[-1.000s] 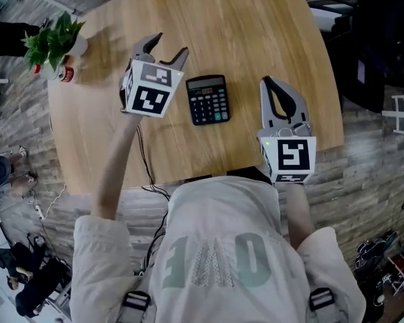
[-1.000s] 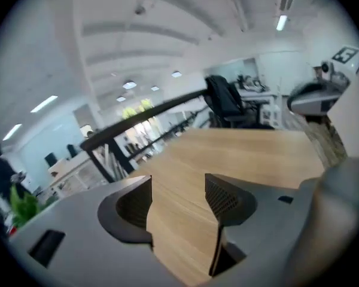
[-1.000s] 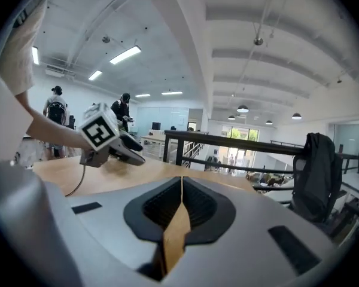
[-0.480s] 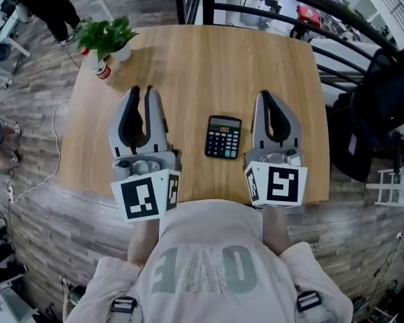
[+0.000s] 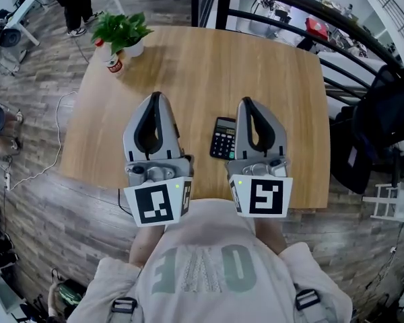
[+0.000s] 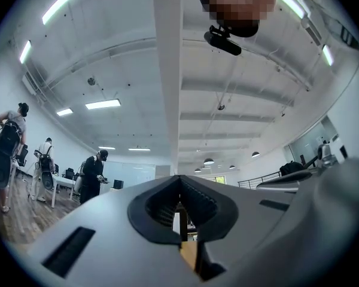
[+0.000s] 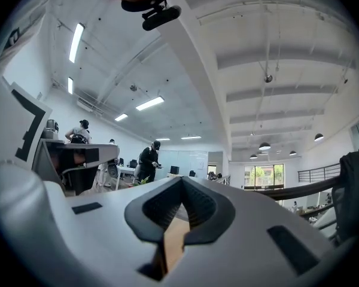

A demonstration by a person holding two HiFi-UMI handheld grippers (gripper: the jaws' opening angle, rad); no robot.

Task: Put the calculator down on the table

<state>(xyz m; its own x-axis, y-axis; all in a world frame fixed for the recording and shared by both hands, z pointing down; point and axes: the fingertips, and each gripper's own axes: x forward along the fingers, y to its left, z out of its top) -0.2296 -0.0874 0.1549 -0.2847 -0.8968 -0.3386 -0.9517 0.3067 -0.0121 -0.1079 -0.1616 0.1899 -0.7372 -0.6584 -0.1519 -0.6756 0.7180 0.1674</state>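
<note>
The black calculator (image 5: pixel 221 138) lies flat on the round wooden table (image 5: pixel 209 59), near its front edge. Its right side is hidden behind my right gripper (image 5: pixel 246 101). That gripper is lifted above the table, shut and holding nothing. My left gripper (image 5: pixel 156 96) hangs just left of the calculator, also raised, shut and empty. In the left gripper view the left gripper (image 6: pixel 179 184) points up into the room with its tips together. The right gripper view shows the right gripper (image 7: pixel 180 187) the same way, tips touching, only a sliver of tabletop below.
A potted green plant (image 5: pixel 124 31) and a red can (image 5: pixel 113 64) stand at the table's far left. A black railing (image 5: pixel 303 9) runs behind the table, and a dark bag (image 5: pixel 380 123) sits to the right. A cable (image 5: pixel 37 160) trails on the floor at left. People (image 6: pixel 93 175) stand far off.
The left gripper's jaws went from open to shut. Both grippers rose and drew back toward the person, coming side by side. The calculator stayed on the table.
</note>
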